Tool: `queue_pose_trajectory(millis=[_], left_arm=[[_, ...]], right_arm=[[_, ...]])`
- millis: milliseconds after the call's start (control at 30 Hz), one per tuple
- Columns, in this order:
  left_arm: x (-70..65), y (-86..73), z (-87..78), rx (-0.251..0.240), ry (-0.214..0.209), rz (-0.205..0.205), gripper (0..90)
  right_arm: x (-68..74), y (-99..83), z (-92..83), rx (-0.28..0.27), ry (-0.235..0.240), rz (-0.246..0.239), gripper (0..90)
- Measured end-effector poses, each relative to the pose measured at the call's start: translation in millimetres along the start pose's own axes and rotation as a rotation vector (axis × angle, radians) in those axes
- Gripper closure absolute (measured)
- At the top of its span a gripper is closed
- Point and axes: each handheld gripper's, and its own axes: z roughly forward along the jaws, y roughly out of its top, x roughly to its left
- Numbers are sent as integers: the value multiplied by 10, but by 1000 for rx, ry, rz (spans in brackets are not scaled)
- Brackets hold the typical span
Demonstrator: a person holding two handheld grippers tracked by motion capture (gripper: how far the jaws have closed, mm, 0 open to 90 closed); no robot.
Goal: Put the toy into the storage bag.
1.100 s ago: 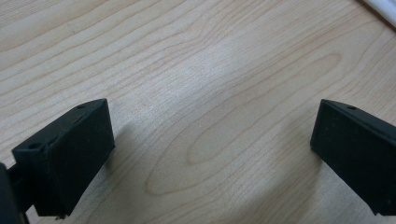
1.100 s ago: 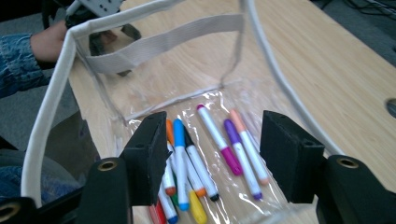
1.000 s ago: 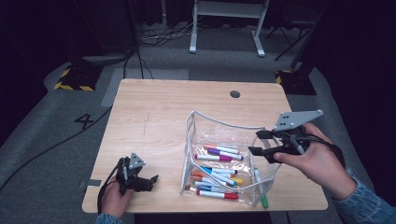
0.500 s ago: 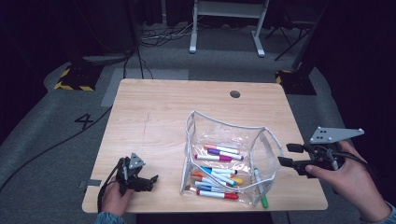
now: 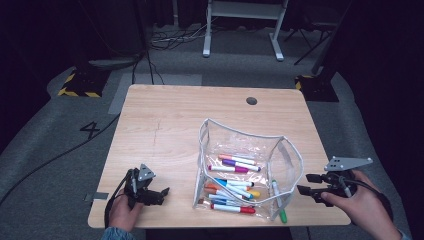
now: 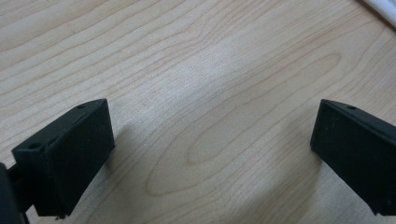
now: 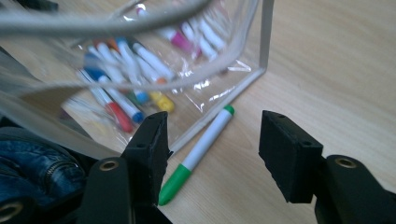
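Note:
A clear plastic pouch [image 5: 280,155] with a white zip rim stands open on the table and holds several coloured markers [image 5: 235,175]. A green-capped white marker [image 5: 278,200] lies on the wood beside the pouch's right front corner. My right gripper [image 5: 309,184] is open at the table's right front edge, pointing left at that marker. In the right gripper view the green marker [image 7: 201,151] lies just ahead between the jaws, untouched, with the pouch [image 7: 219,65] behind it. My left gripper [image 5: 161,192] rests open at the front left over bare wood [image 6: 205,107].
The wooden table [image 5: 190,115] has a dark cable hole [image 5: 251,100] near its far right. Grey floor with cables, a white stand's feet [image 5: 240,35] and yellow-black striped tape [image 5: 77,92] lie beyond. Blue denim [image 7: 32,163] shows low in the right gripper view.
My right gripper has come away from the pouch's upper right rim, moving right and down to the table's front right edge. The left gripper has stayed in place.

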Motion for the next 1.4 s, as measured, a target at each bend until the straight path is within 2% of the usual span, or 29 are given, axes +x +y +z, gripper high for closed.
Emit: queue_pose_trajectory(millis=[233,767,933,1033,1100,1200,1267,1300,1400], left_arm=[[-1,0,1,-2,0,-2,0],[-2,0,1,-2,0,-2,0],[-1,0,1,-2,0,-2,0],[-2,0,1,-2,0,-2,0],[0,0,0,0,0,0,0],[0,0,0,0,0,0,0],[-1,0,1,-2,0,-2,0],[-2,0,1,-2,0,-2,0],[-2,0,1,-2,0,-2,0]], right_arm=[[-65,-205,346,54,14,28,432],[-83,-463,931,106,48,70,413],[-78,-483,1029,104,11,47,420],[-88,-475,1022,110,-14,40,504],[-107,-474,1004,125,-45,11,616],[-143,-483,971,147,-72,18,759],[-163,-492,952,154,-83,45,766],[-181,-493,946,154,-91,37,767],[-204,-497,928,159,-81,59,767]])
